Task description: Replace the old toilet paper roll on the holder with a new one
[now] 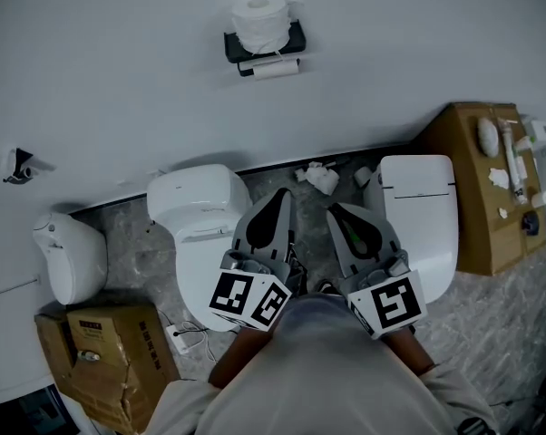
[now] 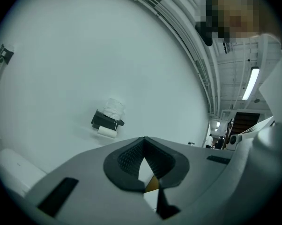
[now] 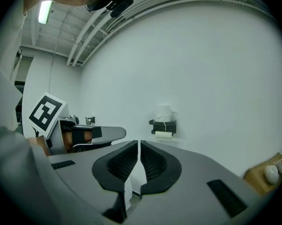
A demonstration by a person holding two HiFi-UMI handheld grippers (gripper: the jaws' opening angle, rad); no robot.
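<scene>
A black holder (image 1: 264, 47) hangs on the white wall, far ahead of both grippers. A wrapped white roll (image 1: 259, 18) sits on top of it and a thin old roll (image 1: 275, 69) hangs under it. The left gripper view shows the holder (image 2: 105, 121), the top roll (image 2: 114, 108) and the old roll (image 2: 107, 131). The right gripper view shows the holder (image 3: 163, 124) and the old roll (image 3: 163, 134). My left gripper (image 1: 281, 198) (image 2: 144, 139) and right gripper (image 1: 339, 212) (image 3: 139, 143) are side by side, shut and empty, pointing at the wall.
On the floor below stand a white toilet (image 1: 199, 216) on the left and another (image 1: 420, 216) on the right, with crumpled paper (image 1: 320, 178) between them. A white bin (image 1: 69, 256) and cardboard boxes (image 1: 110, 347) are at the left, a wooden cabinet (image 1: 482, 198) at the right.
</scene>
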